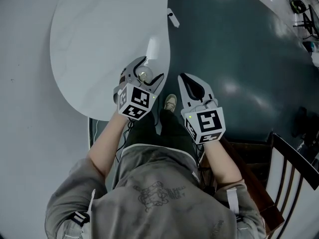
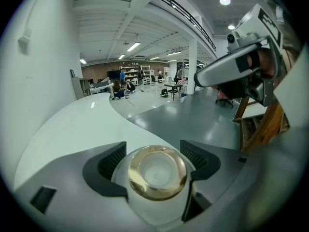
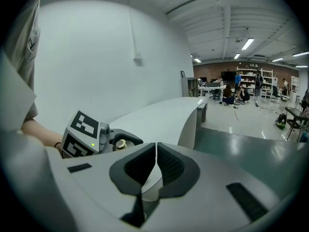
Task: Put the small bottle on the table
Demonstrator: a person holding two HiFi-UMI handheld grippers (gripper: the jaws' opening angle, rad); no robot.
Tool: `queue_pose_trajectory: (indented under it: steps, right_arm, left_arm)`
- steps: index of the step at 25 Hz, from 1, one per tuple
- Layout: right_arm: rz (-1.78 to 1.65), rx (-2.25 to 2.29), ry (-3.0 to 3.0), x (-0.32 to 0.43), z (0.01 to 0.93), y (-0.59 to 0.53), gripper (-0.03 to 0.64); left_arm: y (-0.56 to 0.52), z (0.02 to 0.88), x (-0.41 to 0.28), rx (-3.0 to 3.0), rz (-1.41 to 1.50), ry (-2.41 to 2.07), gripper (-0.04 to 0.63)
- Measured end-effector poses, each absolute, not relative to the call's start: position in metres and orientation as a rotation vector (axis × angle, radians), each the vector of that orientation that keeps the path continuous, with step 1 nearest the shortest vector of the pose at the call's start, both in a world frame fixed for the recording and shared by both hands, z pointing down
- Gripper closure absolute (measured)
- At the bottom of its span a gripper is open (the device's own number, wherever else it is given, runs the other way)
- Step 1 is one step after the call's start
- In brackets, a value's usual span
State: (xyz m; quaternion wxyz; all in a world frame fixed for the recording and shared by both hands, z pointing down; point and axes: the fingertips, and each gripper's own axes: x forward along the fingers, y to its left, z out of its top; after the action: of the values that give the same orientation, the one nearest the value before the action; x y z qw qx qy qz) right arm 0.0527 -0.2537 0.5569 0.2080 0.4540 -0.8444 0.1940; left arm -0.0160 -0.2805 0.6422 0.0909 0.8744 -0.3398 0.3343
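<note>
A small white bottle with a gold cap (image 2: 157,172) sits between the jaws of my left gripper (image 2: 153,164), which is shut on it. In the head view the bottle (image 1: 144,75) and left gripper (image 1: 145,77) hang over the near edge of the white curved table (image 1: 99,44). The right gripper view also shows the bottle (image 3: 120,143) in the left gripper, low at the left. My right gripper (image 1: 192,86) is shut with nothing in it, its pads (image 3: 164,168) pressed together, and it stands off the table's right edge over the dark floor.
A dark green floor (image 1: 239,59) stretches right of the table. A wooden chair (image 1: 279,168) stands at the lower right. A white wall (image 3: 96,57) runs along the table's far side. People and shelves (image 3: 241,93) are far off across the hall.
</note>
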Motion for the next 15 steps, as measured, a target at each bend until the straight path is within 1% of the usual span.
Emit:
queue_pose_trajectory:
  steps: [7, 15]
  right_arm:
    - [0.485, 1.239, -2.389, 0.042, 0.553, -0.255, 0.585]
    - [0.451, 1.205, -2.372, 0.038, 0.564, -0.253, 0.586]
  left_arm:
    - [-0.279, 0.652, -0.020, 2.605, 1.044, -0.968, 0.252]
    - [-0.278, 0.663, -0.021, 2.590, 1.024, -0.985, 0.252]
